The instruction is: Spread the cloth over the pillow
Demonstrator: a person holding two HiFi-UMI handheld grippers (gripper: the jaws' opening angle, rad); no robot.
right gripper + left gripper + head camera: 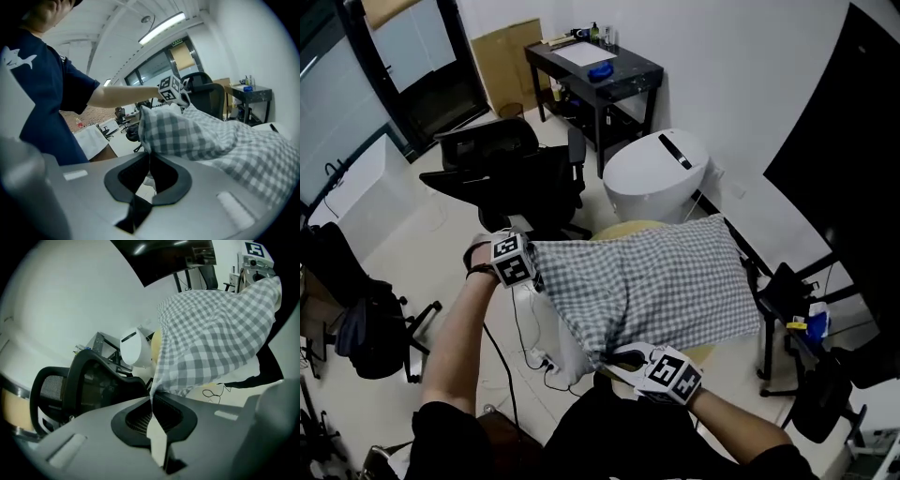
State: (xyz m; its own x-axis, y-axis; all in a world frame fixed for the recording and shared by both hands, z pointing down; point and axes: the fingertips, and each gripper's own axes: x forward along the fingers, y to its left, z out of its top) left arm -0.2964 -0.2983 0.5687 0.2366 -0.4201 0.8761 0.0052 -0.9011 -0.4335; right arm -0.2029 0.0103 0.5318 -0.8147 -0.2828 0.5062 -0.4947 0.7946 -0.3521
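Observation:
A grey-and-white checked cloth [661, 281] hangs stretched between my two grippers, draped over a white pillow [566, 354] whose edge shows under the cloth's near side. The pillow lies on a round pale wooden table [630, 228]. My left gripper [534, 255] is shut on the cloth's left corner [153, 389]. The right gripper [617, 355] is shut on the near corner [148, 149]. In the left gripper view the cloth [211, 333] slopes up toward the right gripper's marker cube [258, 249], with the pillow [241, 370] showing white beneath it.
A black office chair [502, 164] stands just beyond the left gripper. A white rounded unit [656, 173] and a black desk [598, 70] are farther back. Black chairs [797, 300] crowd the right side. Cables [530, 349] lie on the floor below the table.

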